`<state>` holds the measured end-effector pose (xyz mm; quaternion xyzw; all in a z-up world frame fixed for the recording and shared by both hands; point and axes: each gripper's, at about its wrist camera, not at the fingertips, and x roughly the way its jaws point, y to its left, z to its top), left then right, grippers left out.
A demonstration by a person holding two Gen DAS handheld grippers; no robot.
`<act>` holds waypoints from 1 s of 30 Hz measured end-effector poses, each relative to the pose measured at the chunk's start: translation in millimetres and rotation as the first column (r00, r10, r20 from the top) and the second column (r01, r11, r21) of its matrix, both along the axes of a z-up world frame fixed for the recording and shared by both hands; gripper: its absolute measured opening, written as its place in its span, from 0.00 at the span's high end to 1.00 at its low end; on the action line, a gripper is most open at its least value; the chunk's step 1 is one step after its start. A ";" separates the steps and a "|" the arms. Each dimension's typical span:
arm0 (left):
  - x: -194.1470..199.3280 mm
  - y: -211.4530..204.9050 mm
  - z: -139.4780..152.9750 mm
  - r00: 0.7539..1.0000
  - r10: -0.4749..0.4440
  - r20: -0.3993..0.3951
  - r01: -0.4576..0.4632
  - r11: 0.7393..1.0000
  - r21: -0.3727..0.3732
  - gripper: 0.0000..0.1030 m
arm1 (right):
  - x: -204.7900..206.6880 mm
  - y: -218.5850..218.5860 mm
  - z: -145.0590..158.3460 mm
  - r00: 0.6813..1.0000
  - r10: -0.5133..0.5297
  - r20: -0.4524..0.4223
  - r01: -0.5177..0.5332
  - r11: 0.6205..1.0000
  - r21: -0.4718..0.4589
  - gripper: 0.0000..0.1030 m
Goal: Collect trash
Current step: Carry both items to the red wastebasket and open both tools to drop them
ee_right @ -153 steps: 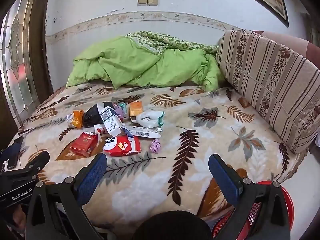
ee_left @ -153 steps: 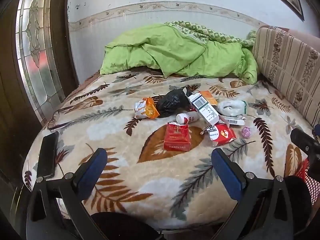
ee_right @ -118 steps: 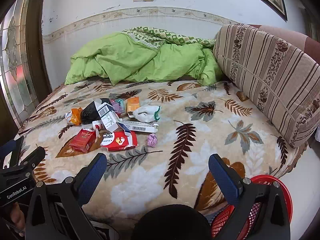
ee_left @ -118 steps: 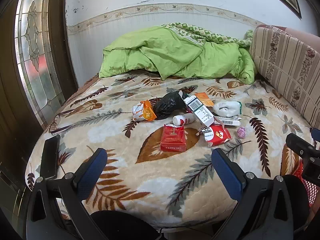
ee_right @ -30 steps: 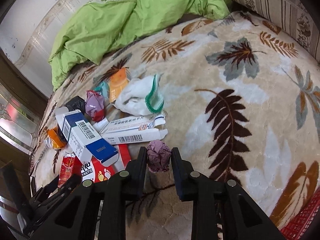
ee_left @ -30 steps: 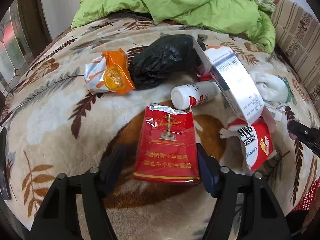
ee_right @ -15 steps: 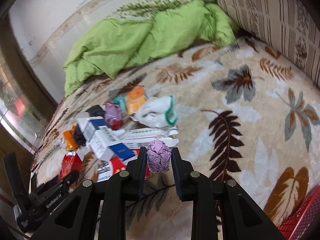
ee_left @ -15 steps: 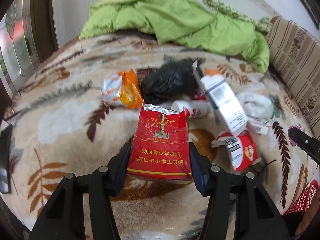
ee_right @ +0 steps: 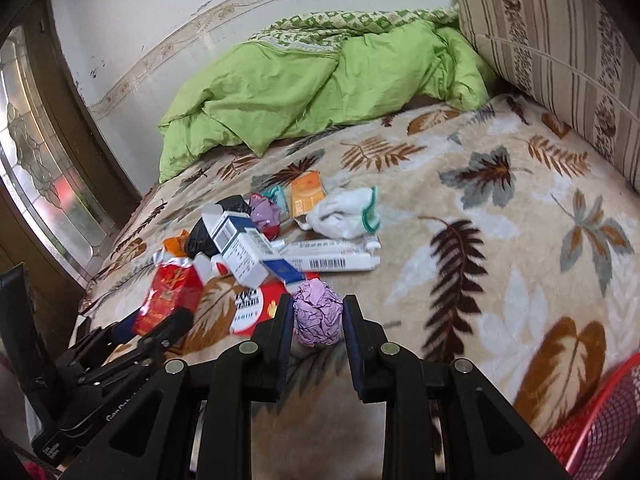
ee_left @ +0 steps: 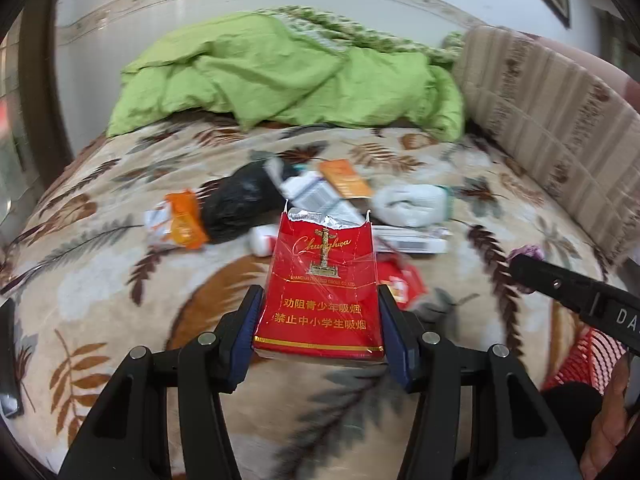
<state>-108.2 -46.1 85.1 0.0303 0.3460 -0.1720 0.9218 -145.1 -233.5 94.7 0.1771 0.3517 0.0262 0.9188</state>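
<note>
My left gripper (ee_left: 320, 316) is shut on a red cigarette pack (ee_left: 322, 284) with a torn foil top and holds it above the leaf-print blanket. My right gripper (ee_right: 316, 316) is shut on a crumpled purple paper ball (ee_right: 318, 312), also lifted off the bed. The pack and left gripper show at the left of the right wrist view (ee_right: 170, 292). The rest of the trash lies in a pile mid-bed: a black bag (ee_left: 240, 200), an orange wrapper (ee_left: 182, 220), a white and blue box (ee_right: 240, 246), a white cloth (ee_right: 344, 214), a red and white packet (ee_right: 260, 300).
A red mesh basket (ee_right: 600, 432) stands off the bed at the lower right, also in the left wrist view (ee_left: 584, 360). A green quilt (ee_right: 320, 80) is heaped at the back. A striped headboard cushion (ee_right: 560, 52) runs along the right. A dark phone (ee_left: 8, 360) lies at the bed's left edge.
Both grippers have risen and pulled back from the pile, each carrying its item higher above the blanket. The red basket has come further into the right wrist view.
</note>
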 end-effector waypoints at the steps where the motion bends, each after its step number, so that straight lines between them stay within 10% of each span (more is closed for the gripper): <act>1: -3.7 -5.7 2.6 1.000 -0.025 -0.002 0.025 1.000 -0.006 0.48 | -4.8 -1.6 0.4 1.000 -0.002 -0.003 0.002 1.000 0.009 0.75; 12: -60.3 -95.2 38.1 0.941 -0.337 -0.017 0.335 0.940 -0.061 0.47 | -95.4 -102.1 30.8 0.980 -0.199 -0.021 0.200 0.976 0.088 0.75; 23: -132.1 -222.9 43.7 0.743 -0.660 -0.112 0.653 0.752 -0.091 0.47 | -216.0 -206.9 29.6 0.875 -0.478 -0.078 0.484 0.867 0.117 0.75; 30: -151.2 -268.3 30.5 0.687 -0.707 -0.166 0.703 0.705 -0.092 0.40 | -240.9 -230.4 19.7 0.826 -0.554 -0.106 0.563 0.820 0.103 0.59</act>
